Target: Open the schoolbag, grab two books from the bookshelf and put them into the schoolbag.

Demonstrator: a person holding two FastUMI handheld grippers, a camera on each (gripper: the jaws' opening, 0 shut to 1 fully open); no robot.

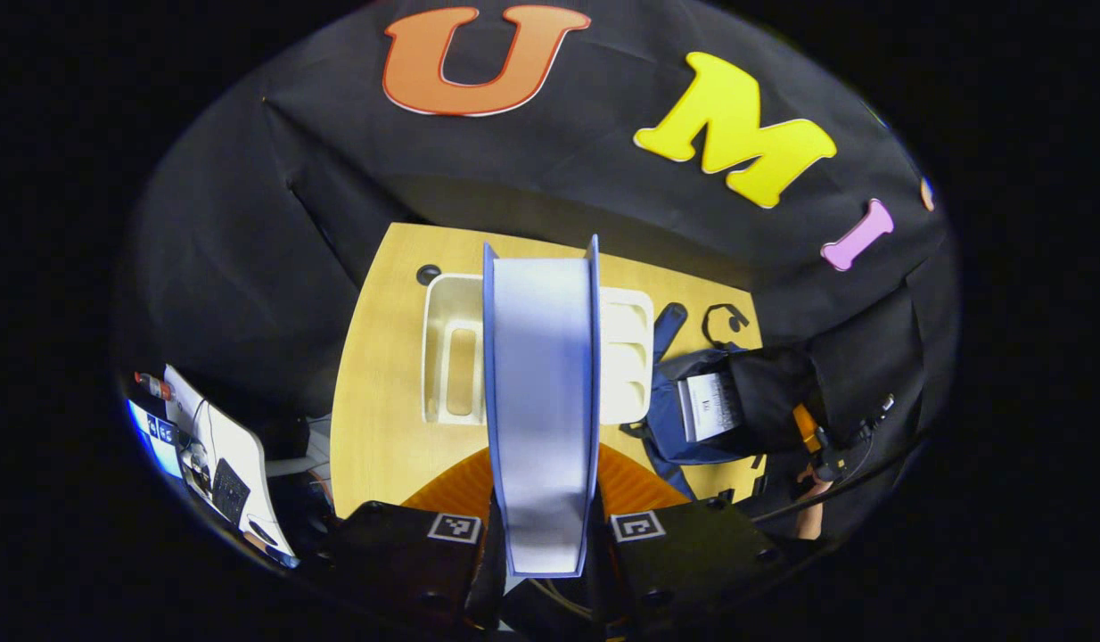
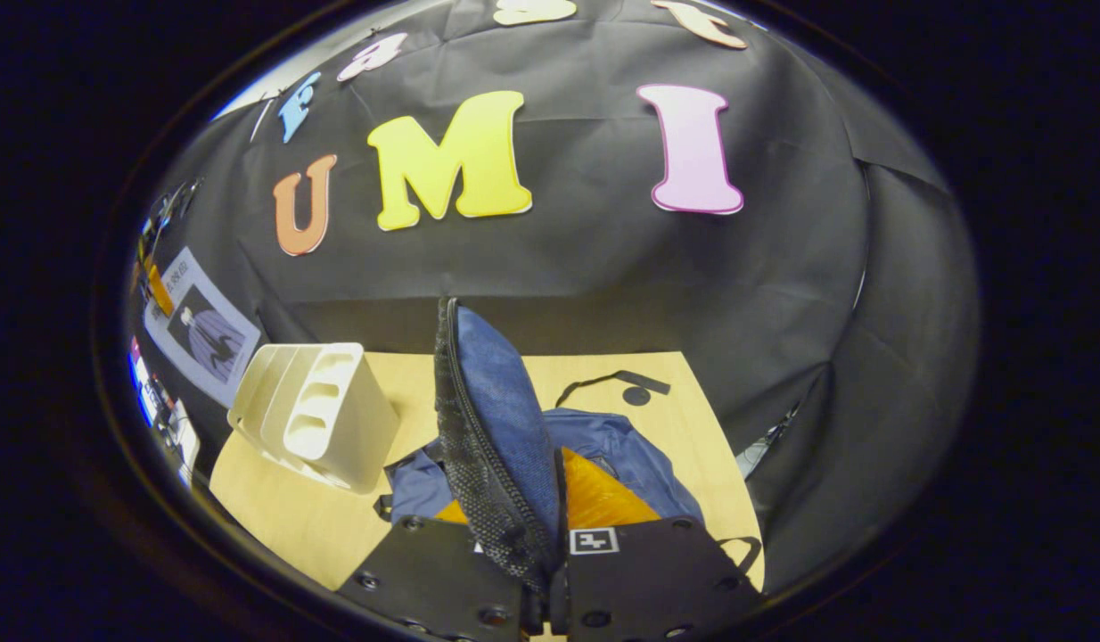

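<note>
Left gripper view: left gripper (image 1: 544,535) is clamping a stiff blue book (image 1: 543,392) by its edge above the bookshelf (image 1: 452,357) | right gripper (image 2: 545,571) is pinching the soft schoolbag (image 2: 603,446) flap (image 2: 488,428), holding it open | book probably light, rigid.

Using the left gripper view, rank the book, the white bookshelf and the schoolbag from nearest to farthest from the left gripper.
1. Book: clamped in the left gripper, centre.
2. White bookshelf: straight ahead behind the book, on the table.
3. Schoolbag: off to the right, with a book already inside.
</note>
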